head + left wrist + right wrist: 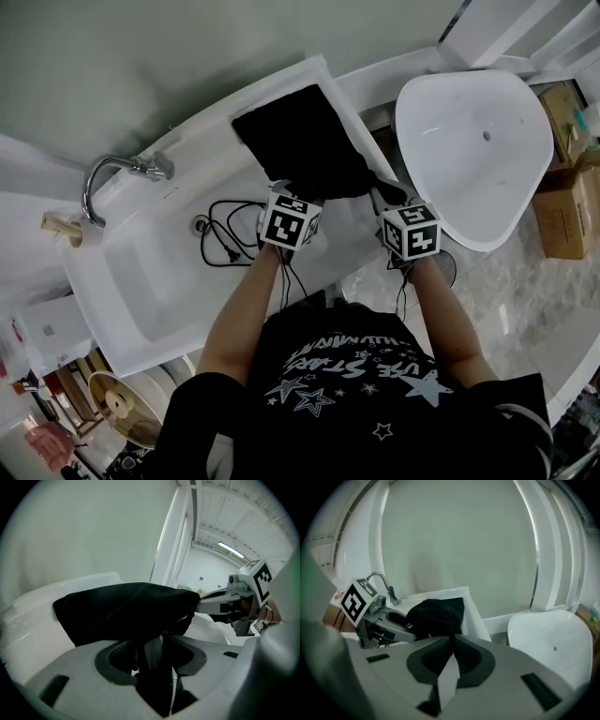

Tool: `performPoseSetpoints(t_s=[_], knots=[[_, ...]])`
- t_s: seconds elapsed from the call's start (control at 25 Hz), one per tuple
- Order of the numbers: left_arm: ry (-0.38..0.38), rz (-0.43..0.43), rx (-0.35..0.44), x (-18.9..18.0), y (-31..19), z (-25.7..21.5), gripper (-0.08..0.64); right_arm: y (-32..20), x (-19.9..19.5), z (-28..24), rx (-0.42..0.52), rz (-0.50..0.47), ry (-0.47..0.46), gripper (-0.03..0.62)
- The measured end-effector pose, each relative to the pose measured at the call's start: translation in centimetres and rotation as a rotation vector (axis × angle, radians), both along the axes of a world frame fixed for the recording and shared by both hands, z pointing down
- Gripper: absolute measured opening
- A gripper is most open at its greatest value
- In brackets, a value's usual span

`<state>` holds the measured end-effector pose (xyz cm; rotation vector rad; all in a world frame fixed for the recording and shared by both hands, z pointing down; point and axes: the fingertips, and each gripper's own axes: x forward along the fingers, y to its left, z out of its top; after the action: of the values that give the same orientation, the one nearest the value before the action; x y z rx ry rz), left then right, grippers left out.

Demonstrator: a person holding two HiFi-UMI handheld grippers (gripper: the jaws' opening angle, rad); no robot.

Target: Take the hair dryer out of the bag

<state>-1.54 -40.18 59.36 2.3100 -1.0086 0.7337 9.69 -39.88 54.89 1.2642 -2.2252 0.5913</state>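
White sink counter (375,80), black bag (305,141), cord (225,239) in basin (141,291)

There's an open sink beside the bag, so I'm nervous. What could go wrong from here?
1. The black cord lies looped in the sink; a pull could drag or snag it there.
2. The right gripper pinches only the edge of the bag, so the fabric may slip and the bag slide along.
3. The left gripper has its jaws apparently closed on a dark object at the bag's mouth; it may be fabric, not the dryer.
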Motion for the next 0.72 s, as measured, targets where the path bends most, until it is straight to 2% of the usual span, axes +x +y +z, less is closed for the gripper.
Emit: performPoseSetpoints(t_s=[0.28, 0.48, 0.72], knots=[[0.036, 0.061, -0.018, -0.1, 1.6, -0.9, 0.206, -0.4, -0.5, -0.7, 0.020, -0.022, 0.000, 0.023], [0.020, 0.115, -0.020, -0.3, 2.8, -1.3, 0.206, -0.4, -0.8, -1.6, 0.051, -0.048, 0.015, 0.021], [0.029, 0.140, -0.037, -0.2, 4.7, -1.7, 0.206, 0.0, -1.1, -2.1, 0.058, -0.083, 0.030, 0.021]])
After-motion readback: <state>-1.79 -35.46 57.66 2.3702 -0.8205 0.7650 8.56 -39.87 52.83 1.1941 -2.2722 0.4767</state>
